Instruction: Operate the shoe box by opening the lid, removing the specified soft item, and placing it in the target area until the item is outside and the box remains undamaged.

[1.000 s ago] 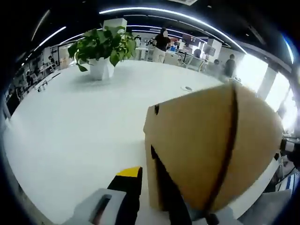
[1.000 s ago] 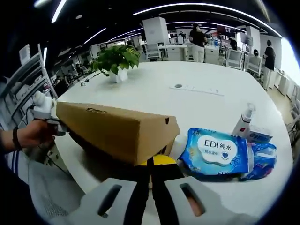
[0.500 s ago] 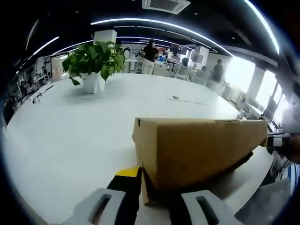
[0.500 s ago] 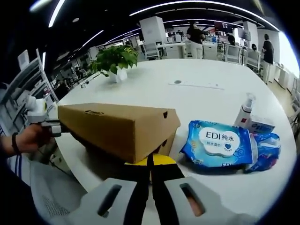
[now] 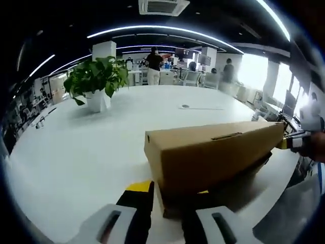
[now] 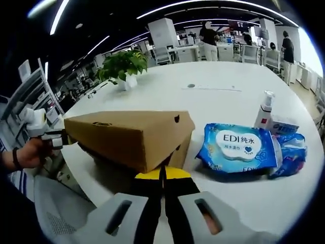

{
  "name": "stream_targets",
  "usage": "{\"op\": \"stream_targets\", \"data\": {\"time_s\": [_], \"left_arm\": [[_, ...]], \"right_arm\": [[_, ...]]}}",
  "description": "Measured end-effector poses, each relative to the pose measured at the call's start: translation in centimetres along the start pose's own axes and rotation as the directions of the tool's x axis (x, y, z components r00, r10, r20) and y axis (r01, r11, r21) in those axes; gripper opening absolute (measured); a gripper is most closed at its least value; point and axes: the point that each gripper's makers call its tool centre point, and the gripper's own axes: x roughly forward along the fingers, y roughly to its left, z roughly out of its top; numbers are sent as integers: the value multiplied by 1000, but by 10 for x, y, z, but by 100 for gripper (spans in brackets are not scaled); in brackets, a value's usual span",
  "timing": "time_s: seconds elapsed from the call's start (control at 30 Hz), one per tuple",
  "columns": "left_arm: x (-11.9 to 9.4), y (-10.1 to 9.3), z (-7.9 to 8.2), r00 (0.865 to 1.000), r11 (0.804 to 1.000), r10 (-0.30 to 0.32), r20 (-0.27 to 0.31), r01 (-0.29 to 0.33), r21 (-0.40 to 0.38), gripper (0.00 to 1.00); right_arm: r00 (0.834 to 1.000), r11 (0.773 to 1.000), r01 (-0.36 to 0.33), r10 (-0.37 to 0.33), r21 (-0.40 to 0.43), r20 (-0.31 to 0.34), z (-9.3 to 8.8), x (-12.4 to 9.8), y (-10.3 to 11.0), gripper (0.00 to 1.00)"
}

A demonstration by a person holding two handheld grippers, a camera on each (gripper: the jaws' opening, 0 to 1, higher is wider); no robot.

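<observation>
cardboard shoe box (image 6: 129,137) on white table (image 5: 76,152) — right gripper (image 6: 163,178) fingers closed at its lid, left gripper (image 5: 167,201) grip unclear

The blue wipes pack (image 6: 242,151) beside the box (image 6: 133,136) carries the one clear label — a white oval reading "EDI" followed by the Chinese characters "纯水", with a smaller line of characters and a dark heart beneath, too small to make out. More white print runs along the pack's lower edge; only "EDI" can be guessed there. The box lid bears a small dark mark on top, seen in both views — unreadable. The spray bottle (image 6: 263,116) has a red-and-white label, illegible.
</observation>
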Motion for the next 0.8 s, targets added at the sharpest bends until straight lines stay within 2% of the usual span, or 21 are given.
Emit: {"op": "stream_targets", "data": {"time_s": [0.4,0.6,0.67,0.8], "left_arm": [[-4,-2,-11,1000,998,-13,-23,15,58,21],[-8,1,-20,999,999,-11,-36,13,52,21],[-9,0,-20,999,999,-12,-34,14,47,21],[-11,-2,-21,999,998,-14,-40,16,54,21]], "right_arm": [[1000,1000,-13,13,20,-5,-12,0,2,0],[1000,999,-8,9,31,-11,-20,-1,0,0],[999,997,-32,32,70,4,-19,-2,3,0],[1000,997,-29,28,66,3,-21,-2,3,0]]}}
